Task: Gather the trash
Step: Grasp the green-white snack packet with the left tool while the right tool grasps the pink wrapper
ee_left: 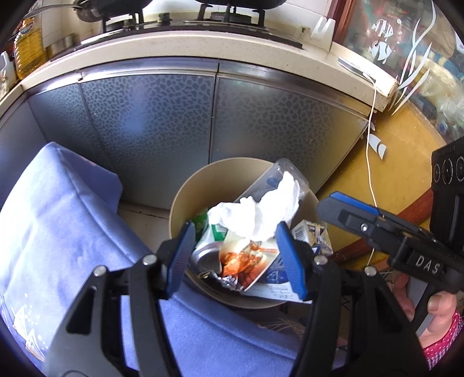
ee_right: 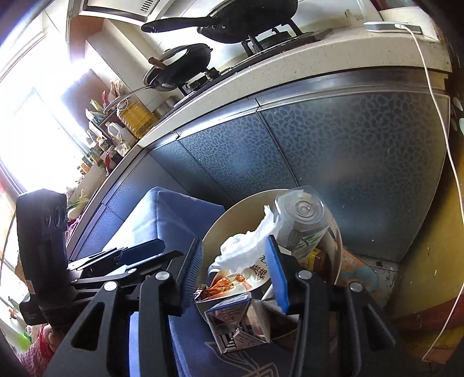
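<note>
Above the bin [ee_left: 185, 197], both grippers, left [ee_left: 236, 258] and right [ee_right: 236, 272], are held spread, pinching nothing; a crumpled tissue [ee_left: 261, 211] is seen atop the trash inside.

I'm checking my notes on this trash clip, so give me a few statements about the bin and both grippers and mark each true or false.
1. The round beige bin holds a crumpled white tissue. True.
2. The left gripper is clamped on the tissue. False: its jaws stand open over the bin, holding nothing.
3. A clear plastic cup lies tipped in the bin. True.
4. The bin stands on the countertop. False: it sits on the floor in front of the grey cabinet doors.
5. The right gripper is open. True.
6. No cookware is on the stove. False: a black pan sits on a burner.
</note>
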Tool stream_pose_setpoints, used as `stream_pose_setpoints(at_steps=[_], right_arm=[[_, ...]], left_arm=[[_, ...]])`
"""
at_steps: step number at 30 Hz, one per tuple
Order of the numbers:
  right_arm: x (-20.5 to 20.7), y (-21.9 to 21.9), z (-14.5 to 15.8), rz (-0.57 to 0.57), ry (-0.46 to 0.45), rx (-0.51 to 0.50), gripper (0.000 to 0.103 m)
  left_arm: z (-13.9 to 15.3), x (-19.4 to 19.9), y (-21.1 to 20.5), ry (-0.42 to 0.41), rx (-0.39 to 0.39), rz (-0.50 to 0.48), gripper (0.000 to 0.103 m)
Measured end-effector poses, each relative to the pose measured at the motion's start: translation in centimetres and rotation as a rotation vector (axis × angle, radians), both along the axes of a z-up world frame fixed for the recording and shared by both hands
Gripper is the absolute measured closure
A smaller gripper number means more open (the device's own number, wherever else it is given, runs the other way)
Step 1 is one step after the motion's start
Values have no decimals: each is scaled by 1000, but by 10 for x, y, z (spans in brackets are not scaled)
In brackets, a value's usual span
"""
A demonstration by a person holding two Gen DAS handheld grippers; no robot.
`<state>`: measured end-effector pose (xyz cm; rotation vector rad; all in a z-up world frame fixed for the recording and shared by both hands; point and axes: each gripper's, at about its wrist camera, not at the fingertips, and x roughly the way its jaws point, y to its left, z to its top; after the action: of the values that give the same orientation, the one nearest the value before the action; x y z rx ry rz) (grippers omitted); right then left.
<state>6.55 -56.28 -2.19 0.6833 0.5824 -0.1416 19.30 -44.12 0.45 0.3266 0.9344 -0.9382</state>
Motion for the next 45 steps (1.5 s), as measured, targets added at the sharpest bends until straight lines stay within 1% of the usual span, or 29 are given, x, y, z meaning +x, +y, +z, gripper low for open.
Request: stream_pose_setpoints(at_steps=[4,7,13,16,19,25,27,30,32,33,34,35,36,37,39,40,41,43,45], right_arm=[[-4,9,8,6,-9,-6,58],[-6,19,16,23,-20,-18,58],[3,53,29,82,-28,-41,58],[13,79,36,125,-29,-54,58],[25,109,42,185,-29,-79,58],[61,186,46,341,-1,-136,58],[76,217,46,403,14,-151,58],[104,266,43,506,37,-132,58],[128,296,38,573,51,-78,58],[139,311,35,598,64,-45,58],[150,325,31,617,82,-15,58],[163,339,28,634,98,3,58],[170,356,26,651,102,4,58],[181,368,25,670,103,-1,58],[199,385,21,703,107,11,58],[207,391,18,700,119,9,57],[216,396,16,697,120,3,55],[229,404,15,706,113,-42,52],[237,412,14,716,104,-101,49]], left_arm=[[6,-3,17,-24,-6,20,47],[11,-3,38,-33,-16,47,47],[23,-2,102,-55,-35,128,47],[29,1,147,-65,-43,182,47],[36,5,203,-83,-55,253,47],[39,13,337,-138,-49,455,47],[35,18,381,-138,-46,534,47],[26,29,448,-108,-56,683,47],[22,42,481,-87,-54,762,47],[19,50,496,-67,-55,795,47],[16,57,510,-41,-64,827,44],[13,65,522,-3,-91,853,41],[10,72,533,30,-117,873,41],[7,79,540,54,-132,892,41],[2,93,549,103,-158,912,36],[0,98,550,125,-166,921,31],[-3,104,550,145,-177,921,28],[-7,114,546,167,-181,915,27],[-11,125,543,179,-156,926,27]])
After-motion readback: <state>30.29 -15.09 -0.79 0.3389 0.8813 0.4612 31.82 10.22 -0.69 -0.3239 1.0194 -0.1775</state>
